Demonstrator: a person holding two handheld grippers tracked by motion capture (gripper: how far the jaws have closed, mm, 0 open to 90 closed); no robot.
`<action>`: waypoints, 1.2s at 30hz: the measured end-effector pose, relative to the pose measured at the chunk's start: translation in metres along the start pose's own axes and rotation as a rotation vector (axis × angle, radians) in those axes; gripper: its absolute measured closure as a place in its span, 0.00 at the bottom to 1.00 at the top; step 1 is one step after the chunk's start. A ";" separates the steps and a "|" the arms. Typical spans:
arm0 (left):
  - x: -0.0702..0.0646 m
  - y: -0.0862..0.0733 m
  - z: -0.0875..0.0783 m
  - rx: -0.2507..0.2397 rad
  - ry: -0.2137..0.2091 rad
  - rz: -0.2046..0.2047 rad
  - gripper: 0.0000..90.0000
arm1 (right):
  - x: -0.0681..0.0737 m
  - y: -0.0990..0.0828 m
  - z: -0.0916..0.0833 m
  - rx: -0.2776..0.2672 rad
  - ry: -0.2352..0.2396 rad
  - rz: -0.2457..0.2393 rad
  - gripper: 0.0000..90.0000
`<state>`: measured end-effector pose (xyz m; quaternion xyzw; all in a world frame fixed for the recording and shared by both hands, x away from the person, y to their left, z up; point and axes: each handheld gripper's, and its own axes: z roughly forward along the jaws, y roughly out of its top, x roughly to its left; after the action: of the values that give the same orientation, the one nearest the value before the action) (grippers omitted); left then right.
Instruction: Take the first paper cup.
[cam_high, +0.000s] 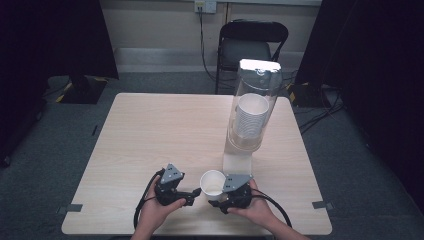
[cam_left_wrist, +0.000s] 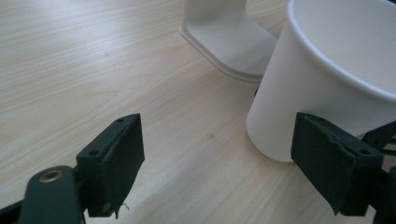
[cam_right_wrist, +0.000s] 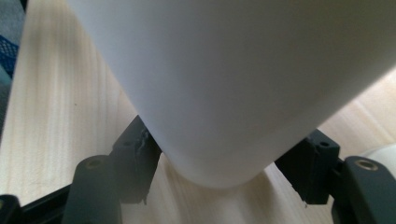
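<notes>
Setting: pale wood-grain table (cam_high: 150, 135) on grey carpet, a black folding chair (cam_high: 251, 42) behind it.
Dispenser: tall clear plastic cup dispenser (cam_high: 252, 107) on a white base, stacked with white cups, standing right of centre.
Cup: single white paper cup (cam_high: 212, 184) near the front edge, mouth up, just in front of the dispenser base.
Right gripper (cam_high: 223, 193): jaws pinched against the cup's lower wall on both sides.
Left gripper (cam_high: 195, 196): jaws spread wide, nothing between them; one jaw lies just beside the cup.
Advice: keep the grip light so the thin wall does not buckle, and hold the cup level.
</notes>
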<state>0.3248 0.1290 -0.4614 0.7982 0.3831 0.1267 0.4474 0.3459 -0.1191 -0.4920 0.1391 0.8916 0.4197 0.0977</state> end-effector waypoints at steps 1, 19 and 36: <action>0.002 -0.003 0.000 0.010 0.008 -0.001 0.19 | 0.000 0.000 0.002 0.010 0.003 0.018 0.30; 0.023 -0.024 -0.005 0.116 0.093 0.017 0.19 | -0.011 -0.007 -0.012 0.004 -0.021 0.117 0.45; 0.031 -0.035 -0.004 0.178 0.129 0.041 0.19 | -0.017 0.013 -0.004 0.013 -0.056 0.118 0.26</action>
<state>0.3261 0.1644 -0.4921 0.8326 0.4043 0.1523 0.3466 0.3629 -0.1198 -0.4778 0.2039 0.8814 0.4148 0.0970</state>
